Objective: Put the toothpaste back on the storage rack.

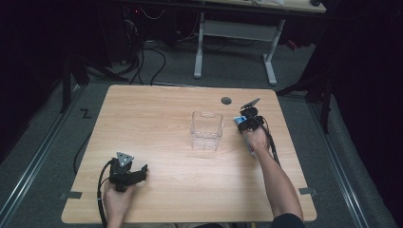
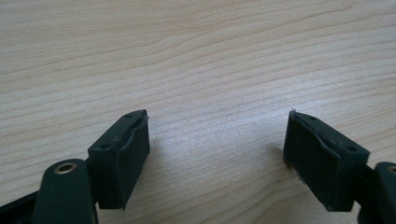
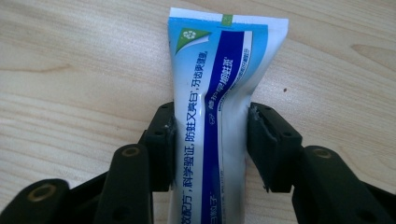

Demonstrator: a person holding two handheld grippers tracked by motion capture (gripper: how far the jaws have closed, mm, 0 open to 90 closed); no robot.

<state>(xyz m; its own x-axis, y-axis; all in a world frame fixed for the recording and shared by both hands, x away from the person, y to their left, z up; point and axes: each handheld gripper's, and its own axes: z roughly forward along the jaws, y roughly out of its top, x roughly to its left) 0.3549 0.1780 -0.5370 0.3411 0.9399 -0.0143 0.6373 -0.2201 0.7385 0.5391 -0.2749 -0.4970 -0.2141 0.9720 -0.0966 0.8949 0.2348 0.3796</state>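
A white and blue toothpaste tube (image 3: 219,60) lies flat on the wooden table (image 3: 70,93), its crimped end pointing away from me. My right gripper (image 3: 212,116) is shut on it, one pad against each long side at mid-length, where the tube narrows slightly. In the high view that right gripper (image 1: 247,121) sits at the table's right, just beside a clear plastic box (image 1: 206,130), with a bit of the tube (image 1: 236,121) showing at its tip. My left gripper (image 1: 141,175) rests near the front left, and its jaws stand wide apart over bare wood in the left gripper view (image 2: 217,135).
The clear box stands upright and open-topped in the middle of the table (image 1: 166,109). A round cable hole (image 1: 226,100) lies near the far edge. Beyond the table are a white desk frame (image 1: 235,33) and loose cables on the floor.
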